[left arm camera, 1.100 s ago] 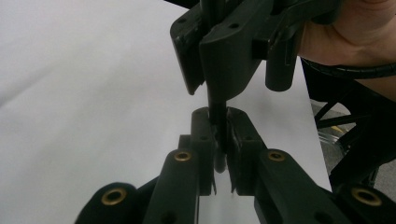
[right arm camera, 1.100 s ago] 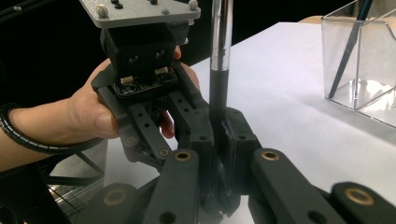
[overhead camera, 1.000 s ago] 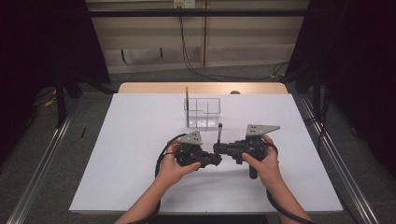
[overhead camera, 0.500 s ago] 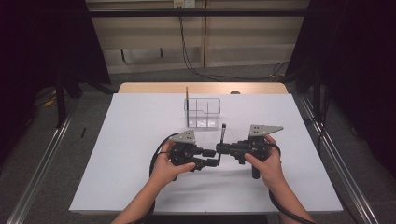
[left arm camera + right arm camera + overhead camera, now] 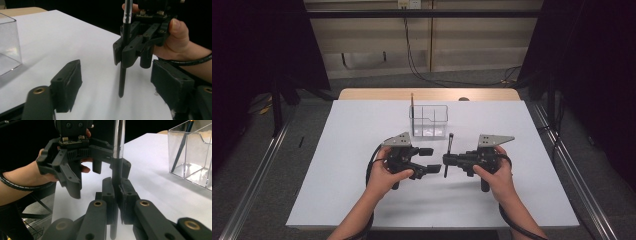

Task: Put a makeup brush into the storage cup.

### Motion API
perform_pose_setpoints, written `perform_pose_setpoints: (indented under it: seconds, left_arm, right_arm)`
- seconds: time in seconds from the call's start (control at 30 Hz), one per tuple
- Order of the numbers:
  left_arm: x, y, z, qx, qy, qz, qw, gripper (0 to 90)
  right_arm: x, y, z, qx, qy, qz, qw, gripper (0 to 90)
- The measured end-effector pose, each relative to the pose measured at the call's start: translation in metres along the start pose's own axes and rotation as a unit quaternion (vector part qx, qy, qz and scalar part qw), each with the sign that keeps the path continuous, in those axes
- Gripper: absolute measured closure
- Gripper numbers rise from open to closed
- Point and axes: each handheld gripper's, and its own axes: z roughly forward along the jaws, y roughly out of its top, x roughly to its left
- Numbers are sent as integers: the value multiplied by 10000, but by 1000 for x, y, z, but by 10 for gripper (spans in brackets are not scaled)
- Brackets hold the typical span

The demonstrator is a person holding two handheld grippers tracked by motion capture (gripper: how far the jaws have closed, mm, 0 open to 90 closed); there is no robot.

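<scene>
My right gripper [image 5: 446,161] is shut on a black pen [image 5: 448,152] and holds it upright, its tip just above the white table [image 5: 337,150]. In the right gripper view the jaws [image 5: 116,191] clamp the pen's lower barrel [image 5: 117,150]. My left gripper [image 5: 431,161] faces it from the left, open, with its jaws spread on either side of the pen's line and not touching it. The left gripper view shows the pen [image 5: 123,75] hanging between my two wide-apart fingers [image 5: 67,83], held by the right gripper [image 5: 124,53].
A clear compartmented organizer [image 5: 429,120] stands behind the grippers at the table's middle. A pencil [image 5: 412,107] leans in its left compartment. The organizer [image 5: 192,155] stands close on the right in the right gripper view. Cables trail from both grippers.
The left gripper has drawn back a little to the left and its jaws have spread open off the pen. The right gripper keeps the pen upright in about the same place.
</scene>
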Motion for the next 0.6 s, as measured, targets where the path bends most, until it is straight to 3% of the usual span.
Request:
perform_pose_setpoints:
  seconds: [0.23, 0.37, 0.6]
  left_arm:
    - [2, 4, 3, -174, 24, -28, 9998, 71]
    - [2, 5, 6, -205, -4, -113, 9997, 47]
    - [3, 10, 9, -275, 38, -72, 9996, 21]
  right_arm:
    - [0, 0, 0, -11, -33, -28, 10000, 848]
    - [1, 0, 1, 2, -24, -53, 10000, 848]
    - [1, 0, 2, -11, -19, -74, 10000, 848]
